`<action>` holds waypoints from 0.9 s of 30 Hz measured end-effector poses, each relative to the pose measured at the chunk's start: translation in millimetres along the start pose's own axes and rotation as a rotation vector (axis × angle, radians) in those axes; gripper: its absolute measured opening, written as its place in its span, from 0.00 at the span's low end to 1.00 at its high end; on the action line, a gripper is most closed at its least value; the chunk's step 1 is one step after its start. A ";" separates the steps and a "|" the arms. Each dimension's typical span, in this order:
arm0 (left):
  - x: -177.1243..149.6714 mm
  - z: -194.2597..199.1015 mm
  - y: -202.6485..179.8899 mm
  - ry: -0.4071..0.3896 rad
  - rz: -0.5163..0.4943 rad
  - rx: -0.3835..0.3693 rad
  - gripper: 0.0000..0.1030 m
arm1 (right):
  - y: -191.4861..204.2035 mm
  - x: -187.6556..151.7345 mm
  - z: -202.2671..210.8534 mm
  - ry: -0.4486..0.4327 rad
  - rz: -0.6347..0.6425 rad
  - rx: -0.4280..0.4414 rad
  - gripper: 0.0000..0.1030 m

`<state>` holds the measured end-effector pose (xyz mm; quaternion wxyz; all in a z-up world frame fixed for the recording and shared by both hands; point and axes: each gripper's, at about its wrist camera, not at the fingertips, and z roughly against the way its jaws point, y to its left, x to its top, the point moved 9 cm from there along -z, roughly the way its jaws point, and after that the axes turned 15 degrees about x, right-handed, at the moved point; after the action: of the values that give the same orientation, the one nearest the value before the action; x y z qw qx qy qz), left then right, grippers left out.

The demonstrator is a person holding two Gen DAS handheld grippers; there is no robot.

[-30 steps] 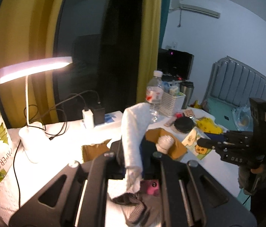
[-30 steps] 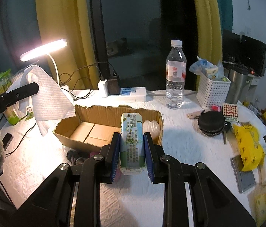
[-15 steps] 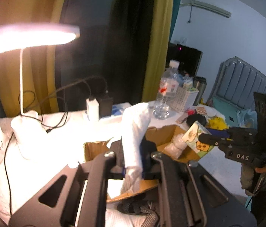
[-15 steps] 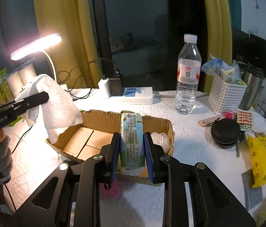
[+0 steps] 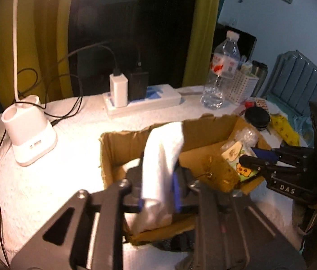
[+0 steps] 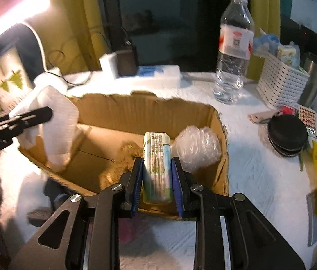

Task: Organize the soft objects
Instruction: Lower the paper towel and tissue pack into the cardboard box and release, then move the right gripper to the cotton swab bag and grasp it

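Your left gripper (image 5: 158,193) pinches a white towel (image 5: 160,157) over the cardboard box (image 6: 149,110); your right gripper (image 6: 157,180) squeezes a tissue pack (image 6: 157,164) inside it, beside bubble wrap (image 6: 198,148).

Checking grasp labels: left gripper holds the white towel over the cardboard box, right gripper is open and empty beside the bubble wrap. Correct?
Not quite. The right gripper is not empty: in the right wrist view it is shut on a green tissue pack beside the bubble wrap. The left gripper does hold the white towel over the cardboard box.

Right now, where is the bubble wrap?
In the right wrist view, the bubble wrap lies inside the cardboard box, in its right corner, beside the tissue pack.
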<state>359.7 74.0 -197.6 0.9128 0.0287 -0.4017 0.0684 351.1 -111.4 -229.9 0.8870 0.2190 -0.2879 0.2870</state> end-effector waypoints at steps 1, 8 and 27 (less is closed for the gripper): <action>-0.4 -0.6 -0.5 0.002 -0.003 0.000 0.24 | -2.2 -2.2 -2.4 0.009 -0.013 0.001 0.26; 2.8 8.9 -3.1 -0.018 -0.023 0.006 0.43 | 4.7 -5.7 -6.1 0.034 -0.028 0.039 0.26; 5.1 56.2 11.7 -0.088 0.008 0.047 0.72 | 23.5 6.2 50.9 -0.088 -0.026 0.059 0.38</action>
<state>320.4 80.0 -155.9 0.8931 0.0517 -0.4396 0.0803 320.7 -119.9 -183.2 0.8704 0.2612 -0.3151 0.2738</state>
